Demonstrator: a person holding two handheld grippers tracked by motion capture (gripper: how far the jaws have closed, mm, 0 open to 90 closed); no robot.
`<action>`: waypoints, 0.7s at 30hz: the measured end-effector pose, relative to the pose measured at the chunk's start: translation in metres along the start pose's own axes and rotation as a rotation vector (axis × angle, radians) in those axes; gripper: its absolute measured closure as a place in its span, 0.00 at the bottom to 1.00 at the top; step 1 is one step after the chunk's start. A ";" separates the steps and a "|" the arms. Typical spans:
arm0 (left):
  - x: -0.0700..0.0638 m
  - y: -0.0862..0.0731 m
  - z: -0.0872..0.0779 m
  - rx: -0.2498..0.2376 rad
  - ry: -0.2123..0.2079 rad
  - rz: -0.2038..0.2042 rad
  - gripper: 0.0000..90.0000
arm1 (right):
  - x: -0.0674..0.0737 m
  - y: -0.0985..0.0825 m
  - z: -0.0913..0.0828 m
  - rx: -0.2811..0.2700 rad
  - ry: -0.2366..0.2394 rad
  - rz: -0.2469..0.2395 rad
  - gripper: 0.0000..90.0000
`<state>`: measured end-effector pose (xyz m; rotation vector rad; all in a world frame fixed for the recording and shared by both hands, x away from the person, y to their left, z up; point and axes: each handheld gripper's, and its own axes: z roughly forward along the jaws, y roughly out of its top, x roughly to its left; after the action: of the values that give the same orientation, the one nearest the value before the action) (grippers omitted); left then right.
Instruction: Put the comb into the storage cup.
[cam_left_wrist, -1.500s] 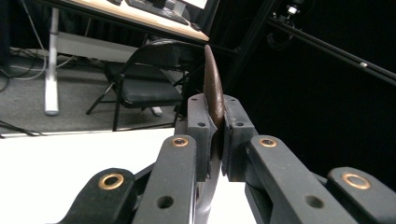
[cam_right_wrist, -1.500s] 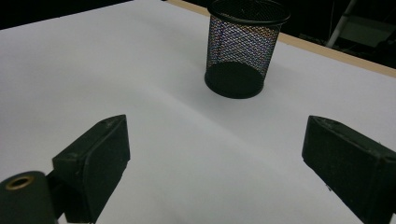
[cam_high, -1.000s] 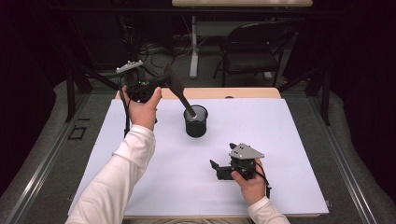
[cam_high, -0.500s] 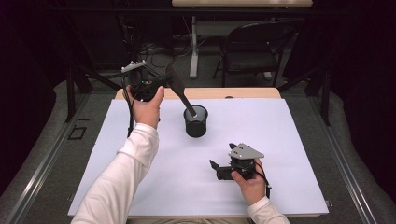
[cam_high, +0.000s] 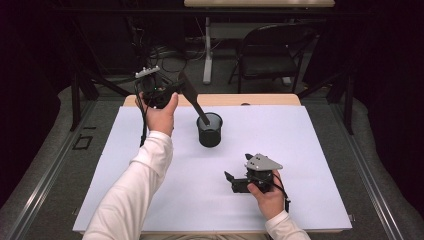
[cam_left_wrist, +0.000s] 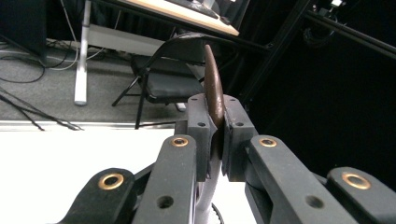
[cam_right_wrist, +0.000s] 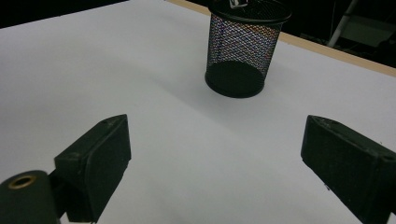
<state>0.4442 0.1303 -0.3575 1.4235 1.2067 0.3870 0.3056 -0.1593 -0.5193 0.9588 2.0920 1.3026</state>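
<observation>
Dark lab, black frame struts (cam_high: 80, 95), floor cables (cam_high: 165, 55), folding chair (cam_high: 270, 50)

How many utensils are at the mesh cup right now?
1. A dark spatula is clamped in the left tongs, its lower end resting in the mesh cup at the back of the table. Others may be hidden inside the cup.

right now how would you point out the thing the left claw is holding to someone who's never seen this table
Start at the white table; toward its far edge stands a black mesh cup. A long dark spatula slants up and left from the cup's mouth into the left claw, which is shut on its broad end. It is the one thing leaning out of the cup, slim and flat beside the round mesh.
</observation>
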 end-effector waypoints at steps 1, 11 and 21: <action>0.000 -0.001 0.002 0.002 0.001 -0.005 0.94 | 0.000 0.000 0.000 0.000 0.000 -0.001 0.09; 0.003 -0.007 0.013 0.023 0.020 -0.013 0.94 | 0.000 0.000 0.000 0.000 0.003 -0.002 0.09; 0.006 -0.015 0.022 0.035 0.026 -0.033 0.94 | 0.000 0.000 0.000 0.005 0.004 -0.003 0.09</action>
<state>0.4581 0.1207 -0.3792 1.4305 1.2623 0.3637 0.3052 -0.1592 -0.5193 0.9551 2.0998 1.2993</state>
